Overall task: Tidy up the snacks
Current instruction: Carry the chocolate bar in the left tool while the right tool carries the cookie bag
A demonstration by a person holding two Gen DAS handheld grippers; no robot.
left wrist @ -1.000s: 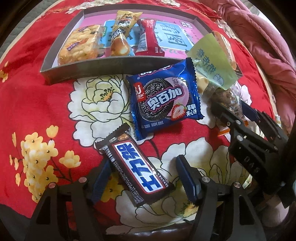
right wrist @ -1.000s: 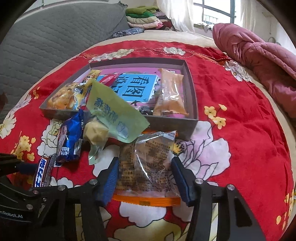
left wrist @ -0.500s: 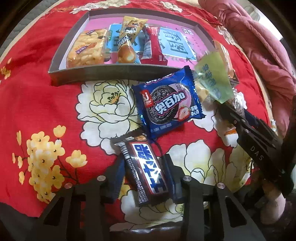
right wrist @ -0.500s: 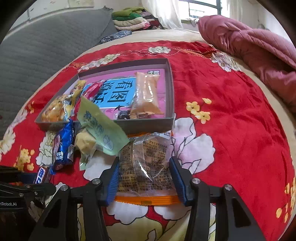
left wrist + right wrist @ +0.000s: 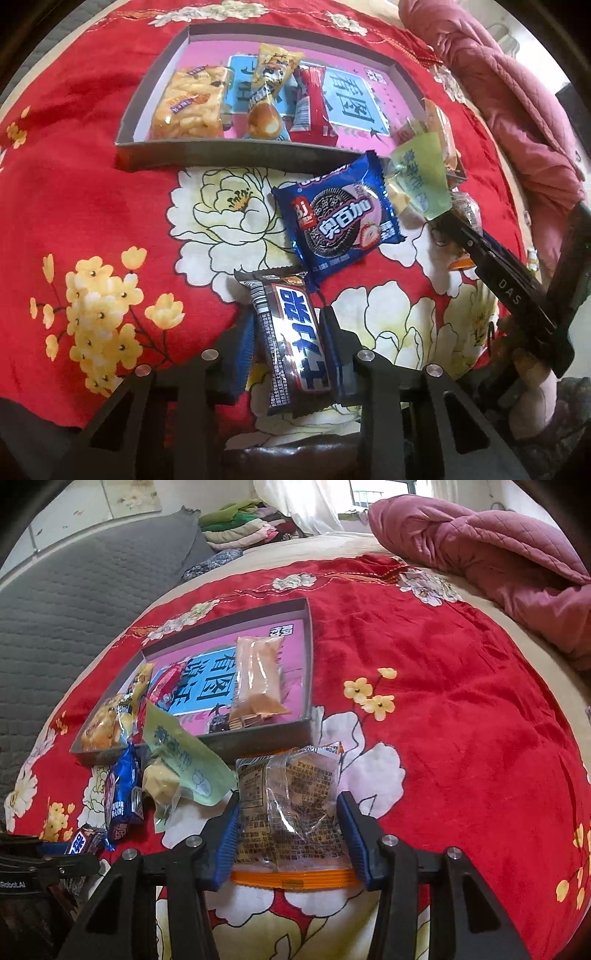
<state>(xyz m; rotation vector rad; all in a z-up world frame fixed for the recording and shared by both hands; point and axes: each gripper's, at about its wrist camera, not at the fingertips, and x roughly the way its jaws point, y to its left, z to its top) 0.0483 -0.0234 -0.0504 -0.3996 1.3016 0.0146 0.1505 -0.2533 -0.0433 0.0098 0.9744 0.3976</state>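
Note:
My left gripper (image 5: pixel 291 343) is shut on a dark chocolate bar (image 5: pixel 291 339) with white and blue lettering, held just above the red flowered cloth. My right gripper (image 5: pixel 288 827) is shut on a clear snack packet (image 5: pixel 288 805) with an orange edge. A grey shallow box (image 5: pixel 207 157) ahead holds a yellow rice cracker pack (image 5: pixel 190 103), an orange-wrapped sweet (image 5: pixel 267 92), a red packet (image 5: pixel 312 107) and a pale orange pastry (image 5: pixel 256 675). A blue sandwich biscuit pack (image 5: pixel 341 218) and a green-wrapped snack (image 5: pixel 184 760) lie in front of the box.
The snacks lie on a bed under a red cloth with white and yellow flowers (image 5: pixel 424 709). A pink quilt (image 5: pixel 491 565) is bunched at the far right. A grey mat (image 5: pixel 74 590) and folded clothes (image 5: pixel 243 528) lie beyond the bed.
My left gripper closed on the chocolate bar, turned it lengthwise and raised it. My right gripper closed onto the clear packet and both views drew back a little.

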